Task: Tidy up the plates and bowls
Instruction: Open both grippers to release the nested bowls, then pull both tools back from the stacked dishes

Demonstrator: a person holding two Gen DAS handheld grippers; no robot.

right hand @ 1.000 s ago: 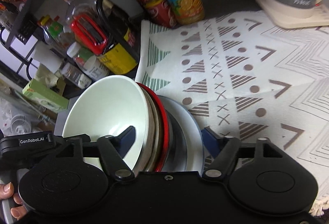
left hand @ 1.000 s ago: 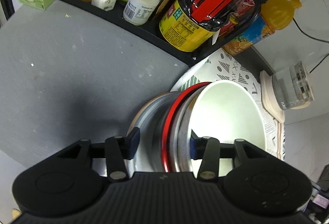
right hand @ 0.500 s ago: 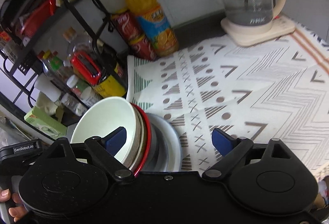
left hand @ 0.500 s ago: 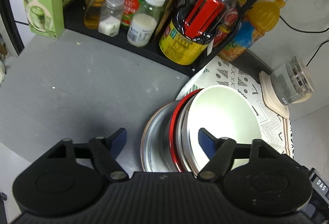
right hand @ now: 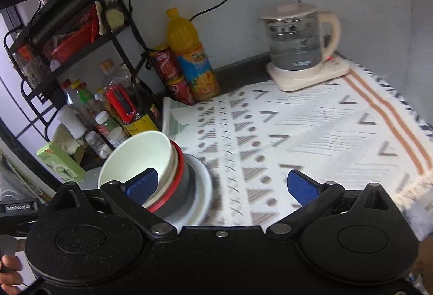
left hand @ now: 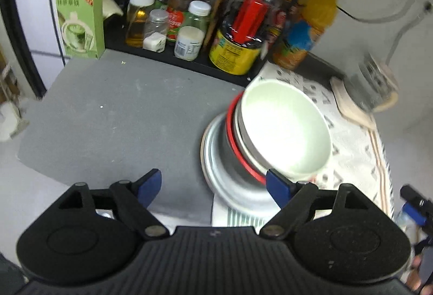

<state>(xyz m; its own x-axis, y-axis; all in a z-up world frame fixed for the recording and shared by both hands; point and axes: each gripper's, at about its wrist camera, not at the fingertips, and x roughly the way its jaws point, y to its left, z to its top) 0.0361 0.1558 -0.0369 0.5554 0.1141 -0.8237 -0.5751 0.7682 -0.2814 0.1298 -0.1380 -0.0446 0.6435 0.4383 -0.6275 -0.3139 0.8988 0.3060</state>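
Crockery sits stacked at the left edge of the white patterned cloth (right hand: 311,132) that covers the right part of the grey surface (left hand: 113,111): a pale green, smooth-glazed round bowl (left hand: 284,127) on top, nested in a beige bowl, then a red-rimmed bowl (left hand: 238,149), a dull metal basin (left hand: 232,181) and a wide white plate (right hand: 201,186) at the bottom. The whole stack looks tilted, its open mouth leaning toward the shelf of bottles and jars (left hand: 189,30) at the back edge. The left tongs (left hand: 213,184) stand wide with nothing between the blue pads, their jaws having just been opening; the stack lies ahead and slightly to their right, its near rim just past the right pad. The right tongs (right hand: 222,185) are spread as wide as they go, also having just been opening, and hold nothing; from that side the stack lies ahead and to their left, partly behind the left blue pad, apart from it as far as I can tell. Both hands seem about equally near. A glass kettle on a cream base (right hand: 300,49) stands at the far right corner, well apart. The glazed bowls are likely slippery, so any regrip probably wants the rim pinched squarely.
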